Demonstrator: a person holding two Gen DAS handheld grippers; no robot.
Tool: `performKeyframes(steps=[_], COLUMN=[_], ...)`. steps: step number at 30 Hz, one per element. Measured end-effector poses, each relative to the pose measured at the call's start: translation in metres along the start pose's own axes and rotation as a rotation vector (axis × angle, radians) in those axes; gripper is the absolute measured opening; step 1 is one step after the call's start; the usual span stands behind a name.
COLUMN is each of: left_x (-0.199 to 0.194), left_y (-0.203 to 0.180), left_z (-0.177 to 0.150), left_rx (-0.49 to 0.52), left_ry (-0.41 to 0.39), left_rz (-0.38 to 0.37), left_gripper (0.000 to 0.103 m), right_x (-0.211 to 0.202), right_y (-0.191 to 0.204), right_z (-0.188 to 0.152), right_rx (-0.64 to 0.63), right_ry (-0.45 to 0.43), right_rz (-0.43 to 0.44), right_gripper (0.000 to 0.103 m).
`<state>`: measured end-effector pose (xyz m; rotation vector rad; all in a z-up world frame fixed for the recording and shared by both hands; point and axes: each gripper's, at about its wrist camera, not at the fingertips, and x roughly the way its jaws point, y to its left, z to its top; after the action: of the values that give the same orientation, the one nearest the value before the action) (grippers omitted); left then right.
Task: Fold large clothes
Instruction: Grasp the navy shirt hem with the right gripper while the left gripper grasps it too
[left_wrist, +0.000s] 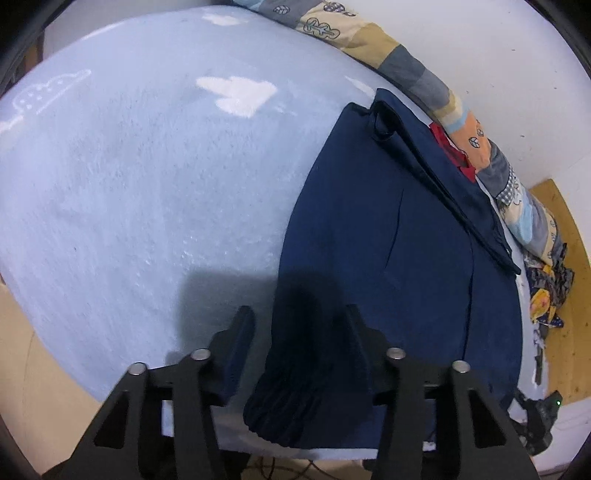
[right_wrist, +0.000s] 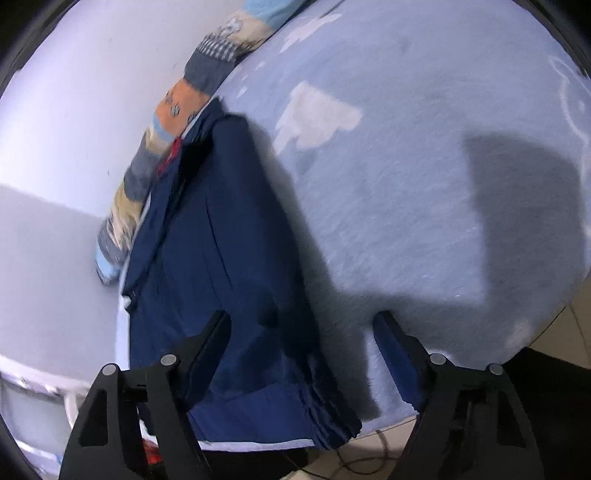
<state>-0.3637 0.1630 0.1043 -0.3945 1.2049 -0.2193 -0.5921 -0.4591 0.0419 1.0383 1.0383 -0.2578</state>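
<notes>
Lying on the pale blue fleece bed cover (left_wrist: 129, 192), the folded navy blue trousers (left_wrist: 406, 236) run alongside the patchwork quilt roll (left_wrist: 417, 74). The left gripper (left_wrist: 301, 325) fingers stand partly open astride the trousers' gathered cuff, seemingly not pinching it. The right gripper (right_wrist: 304, 328) gapes wide over the trousers' edge, holding nothing.

The left hand-held gripper (left_wrist: 299, 325) points steeply downward, its two black fingers parted with a moderate gap; dark blue cloth lies between them, and whether the pads press it cannot be told. The right hand-held gripper (right_wrist: 303, 325) also tilts steeply down, its black fingers (right_wrist: 218, 332) spread wide, pads clear of any grip.
</notes>
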Motion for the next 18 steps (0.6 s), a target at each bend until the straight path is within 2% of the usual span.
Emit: performKeyframes(steps=[1,2,6,9,10,11,13,16,18], left_x=[0.000,0.001,0.003,0.004,0.004,0.000,0.002,0.005,0.009], left_y=[0.002,0.003,0.004,-0.001,-0.002,-0.005,-0.007,-0.011,-0.017], left_z=[0.000,-0.002,-0.004,-0.007,-0.006,-0.011,-0.015,-0.015,-0.018], left_rx=[0.006,0.013,0.034,0.044,0.059,0.068,0.066,0.060,0.100], left_ry=[0.006,0.009,0.008,-0.003,-0.012,-0.012,-0.010,0.000,0.021], left_rz=[-0.004,-0.006,0.000,0.037,0.067,0.098,0.158,0.133,0.116], left_gripper=[0.038,0.030,0.029,0.040,0.047,0.063,0.077,0.074,0.062], right_x=[0.002,0.006,0.020,0.019,0.019,0.021,0.022,0.022,0.022], right_y=[0.004,0.008,0.039,0.044,0.040,0.038,0.034,0.035,0.035], right_z=[-0.002,-0.005,-0.015,-0.014,-0.013,-0.014,-0.014,-0.015,-0.014], right_rx=[-0.018,-0.036,-0.152,-0.182,-0.172,-0.162,-0.150,-0.163,-0.161], right_ry=[0.011,0.033,0.108,0.092,0.088,0.085,0.094,0.101,0.101], right_rz=[0.009,0.036,0.114,0.091,0.060,0.032,0.019,0.015,0.015], right_gripper=[0.079,0.068,0.064,0.063,0.063,0.059,0.056,0.057,0.058])
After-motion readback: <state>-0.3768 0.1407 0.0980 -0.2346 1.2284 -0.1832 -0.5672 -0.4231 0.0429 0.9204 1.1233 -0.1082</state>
